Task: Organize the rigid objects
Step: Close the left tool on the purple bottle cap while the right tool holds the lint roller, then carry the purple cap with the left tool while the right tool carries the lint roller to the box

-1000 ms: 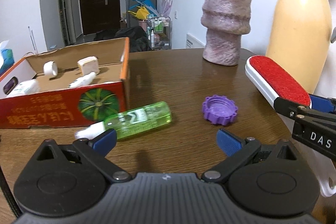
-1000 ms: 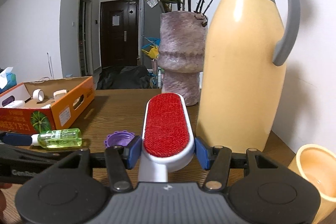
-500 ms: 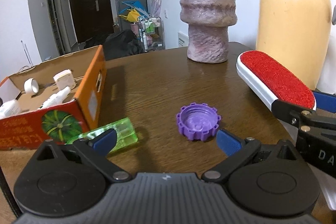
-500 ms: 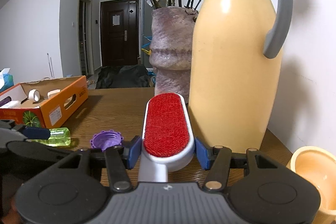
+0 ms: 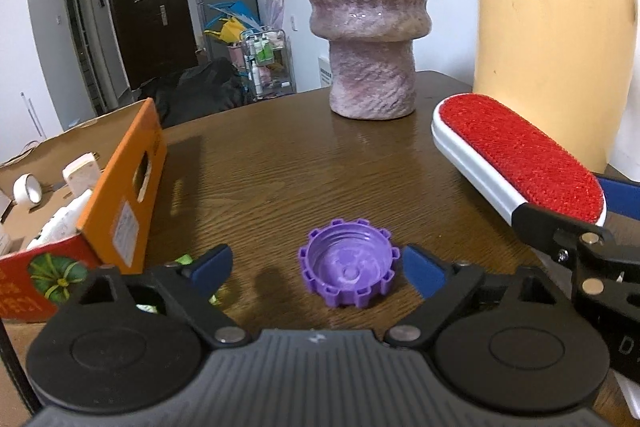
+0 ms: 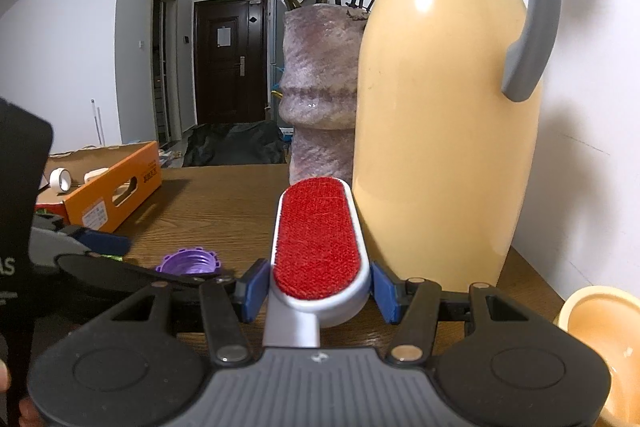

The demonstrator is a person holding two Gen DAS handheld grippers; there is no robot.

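Note:
A purple ridged cap [image 5: 348, 275] lies open side up on the brown table [image 5: 304, 163], between the fingers of my left gripper [image 5: 318, 267]. Its jaws are closing: the right pad is almost at the cap's rim, the left pad still stands apart from it. My right gripper [image 6: 316, 291] is shut on a white lint brush with a red face [image 6: 316, 235], held above the table and seen at the right of the left wrist view as the same brush [image 5: 516, 155]. A green bottle [image 5: 182, 259] is almost hidden behind the left finger.
An open orange cardboard box [image 5: 120, 195] with several small items stands at the left. A mauve vase [image 5: 368, 27] and a tall yellow thermos jug [image 6: 440, 107] stand at the back right. A yellow cup [image 6: 600, 339] sits near the table's right edge.
My left gripper has moved right, from the green bottle to the purple cap, and its jaws have narrowed. The right gripper keeps the brush and has edged closer to the jug.

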